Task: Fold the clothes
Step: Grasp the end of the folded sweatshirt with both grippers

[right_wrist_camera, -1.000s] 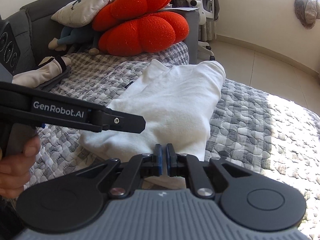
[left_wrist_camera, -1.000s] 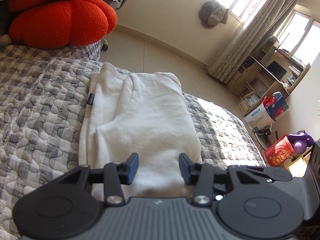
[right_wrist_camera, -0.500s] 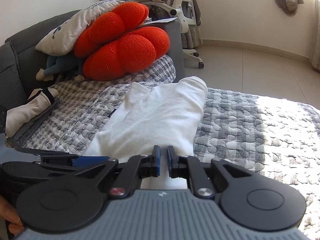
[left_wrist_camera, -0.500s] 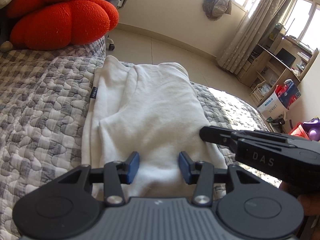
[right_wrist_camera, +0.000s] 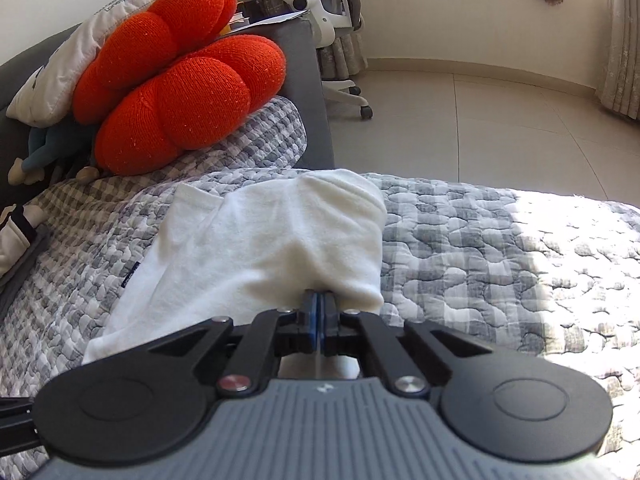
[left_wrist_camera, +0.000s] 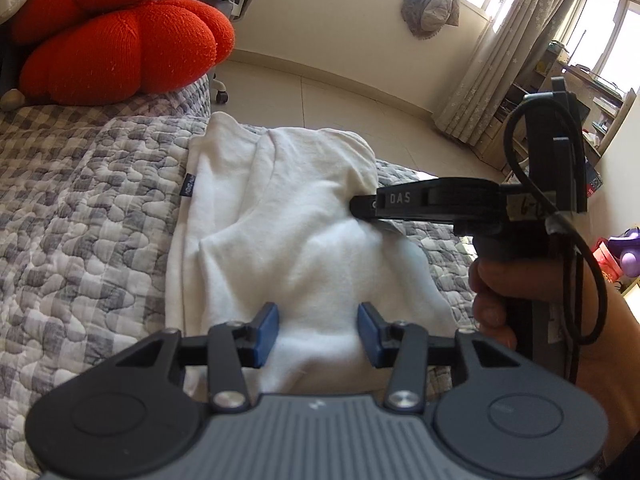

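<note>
- Hovering low over the near end of the white garment [left_wrist_camera: 304, 240], the left gripper [left_wrist_camera: 318, 326] has its blue-padded fingers spread wide apart, with cloth between them but not pinched.
- Pressed together, the right gripper [right_wrist_camera: 319, 316] has its tips against the garment's right edge; whether cloth is caught between them cannot be told.
- A hand [left_wrist_camera: 520, 304] holds that gripper's handle.
- The garment lies partly folded and lengthwise on the grey checked quilt [right_wrist_camera: 480, 248].
- An orange cushion [right_wrist_camera: 176, 96] sits beyond it.
</note>
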### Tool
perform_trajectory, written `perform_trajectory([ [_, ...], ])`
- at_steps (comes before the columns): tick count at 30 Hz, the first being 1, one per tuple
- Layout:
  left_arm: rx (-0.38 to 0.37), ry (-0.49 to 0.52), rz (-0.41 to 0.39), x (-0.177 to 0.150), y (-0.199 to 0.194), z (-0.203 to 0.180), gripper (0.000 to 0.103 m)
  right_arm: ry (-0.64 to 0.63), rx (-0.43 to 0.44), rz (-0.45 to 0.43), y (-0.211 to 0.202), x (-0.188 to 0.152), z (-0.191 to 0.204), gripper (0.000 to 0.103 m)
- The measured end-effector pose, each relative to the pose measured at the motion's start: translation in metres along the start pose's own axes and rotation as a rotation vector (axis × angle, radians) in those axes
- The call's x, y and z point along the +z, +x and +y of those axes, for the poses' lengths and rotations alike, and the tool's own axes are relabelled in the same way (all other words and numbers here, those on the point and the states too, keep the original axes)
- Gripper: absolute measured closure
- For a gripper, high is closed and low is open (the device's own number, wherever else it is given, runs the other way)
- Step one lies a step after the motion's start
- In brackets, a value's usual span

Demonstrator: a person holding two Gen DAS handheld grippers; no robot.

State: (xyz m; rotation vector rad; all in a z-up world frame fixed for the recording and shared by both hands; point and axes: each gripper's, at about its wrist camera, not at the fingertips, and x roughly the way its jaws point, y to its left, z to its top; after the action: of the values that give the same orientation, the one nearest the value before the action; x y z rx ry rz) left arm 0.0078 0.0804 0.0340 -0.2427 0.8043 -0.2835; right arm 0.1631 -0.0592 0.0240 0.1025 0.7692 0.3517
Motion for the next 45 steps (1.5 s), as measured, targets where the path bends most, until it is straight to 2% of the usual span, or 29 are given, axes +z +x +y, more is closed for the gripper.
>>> perform_trajectory([
  [6, 0.002, 0.000, 0.002, 0.000, 0.000, -0.001, 0.058, 0.019, 0.006, -0.021, 0.019, 0.018, -0.007, 0.103],
  [8, 0.004, 0.001, 0.002, 0.001, 0.001, -0.001, 0.058, -0.021, -0.028, -0.024, 0.027, 0.023, -0.004, 0.103],
  [11, 0.013, 0.002, -0.001, 0.001, 0.003, -0.002, 0.058, -0.078, -0.009, -0.022, 0.033, 0.027, -0.005, 0.103],
  [14, 0.023, 0.007, -0.004, 0.000, 0.003, -0.005, 0.058, -0.055, 0.024, -0.027, 0.033, 0.027, -0.013, 0.103],
  [17, 0.016, -0.003, 0.000, 0.002, 0.006, -0.003, 0.058, -0.112, 0.000, -0.056, 0.028, 0.021, -0.005, 0.103],
  [19, -0.004, -0.030, 0.000, 0.004, 0.004, 0.003, 0.058, -0.095, -0.002, -0.074, 0.017, 0.020, -0.006, 0.102],
  [22, -0.027, -0.077, 0.001, 0.009, -0.002, 0.011, 0.057, -0.041, 0.005, -0.099, -0.003, 0.020, -0.012, 0.068],
  [23, -0.032, -0.094, 0.002, 0.012, -0.005, 0.014, 0.053, -0.023, 0.007, -0.108, -0.010, 0.020, -0.014, 0.047],
  [24, -0.033, -0.117, -0.011, 0.015, -0.009, 0.019, 0.050, -0.005, 0.010, -0.116, -0.017, 0.020, -0.015, 0.036],
  [25, -0.034, -0.142, -0.027, 0.018, -0.015, 0.025, 0.045, 0.013, 0.012, -0.124, -0.023, 0.020, -0.017, 0.034],
  [29, -0.037, -0.230, -0.059, 0.024, -0.032, 0.046, 0.042, 0.141, 0.043, -0.086, -0.045, 0.007, -0.035, 0.032],
  [35, -0.002, -0.294, 0.003, 0.019, -0.033, 0.057, 0.042, 0.365, 0.137, -0.023, -0.082, -0.014, -0.048, 0.027],
  [40, 0.059, -0.326, 0.073, 0.012, -0.018, 0.068, 0.041, 0.449, 0.223, 0.061, -0.097, -0.045, -0.041, 0.026],
  [43, 0.055, -0.376, 0.087, 0.008, -0.011, 0.079, 0.045, 0.499, 0.265, 0.071, -0.105, -0.060, -0.039, 0.026],
  [45, 0.047, -0.404, 0.078, 0.007, -0.012, 0.082, 0.054, 0.538, 0.289, 0.074, -0.106, -0.068, -0.038, 0.026],
])
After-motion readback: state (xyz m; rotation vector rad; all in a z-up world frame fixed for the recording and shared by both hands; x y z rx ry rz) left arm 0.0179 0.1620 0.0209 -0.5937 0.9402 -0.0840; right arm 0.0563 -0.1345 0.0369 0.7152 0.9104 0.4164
